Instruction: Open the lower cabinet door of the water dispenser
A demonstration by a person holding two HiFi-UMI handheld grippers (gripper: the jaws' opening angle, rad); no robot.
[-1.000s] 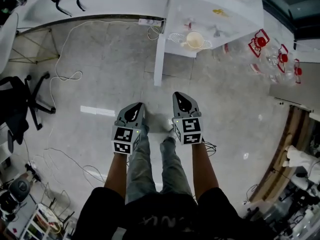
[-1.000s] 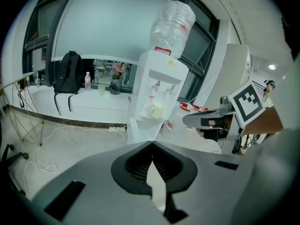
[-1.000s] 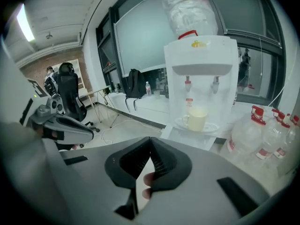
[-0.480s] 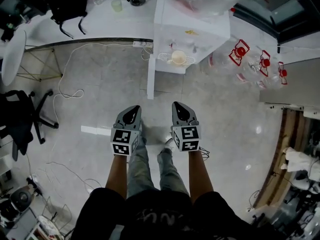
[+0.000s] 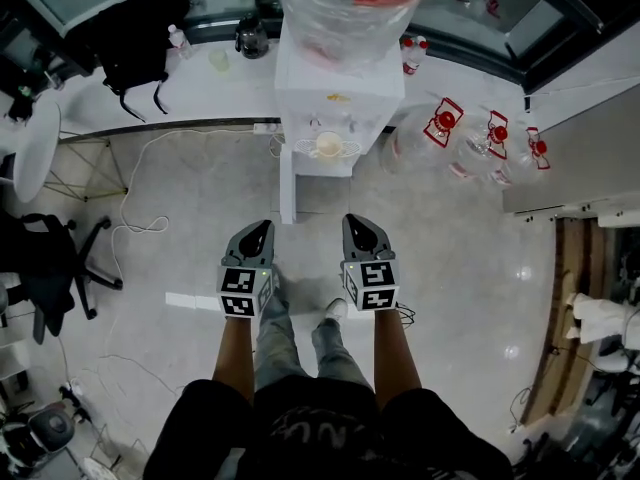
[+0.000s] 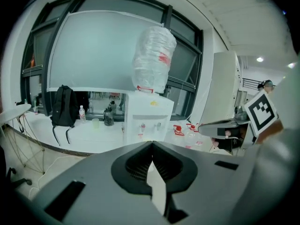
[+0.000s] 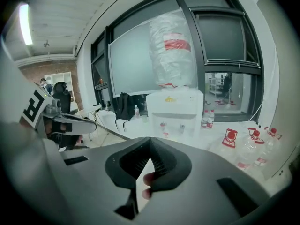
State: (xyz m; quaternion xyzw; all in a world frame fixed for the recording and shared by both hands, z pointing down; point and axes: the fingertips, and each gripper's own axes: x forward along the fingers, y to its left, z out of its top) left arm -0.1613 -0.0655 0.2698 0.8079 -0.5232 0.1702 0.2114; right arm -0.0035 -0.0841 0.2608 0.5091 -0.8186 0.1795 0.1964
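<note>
Head view: water dispenser (image 5: 338, 88) at 12 o'clock, well apart. Left gripper (image 5: 256, 230) and right gripper (image 5: 358, 223) both clenched, empty, aimed forward, likely for approach. Lower door hidden.

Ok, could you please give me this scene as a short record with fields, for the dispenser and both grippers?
water dispenser: white, by the window, straight ahead of the person
bottle on top: wrapped in clear plastic
left gripper: shut, empty, apart from the dispenser
right gripper: shut, empty, apart from the dispenser
lower cabinet door: not made out in any view
floor to the right: clear jugs with red caps
</note>
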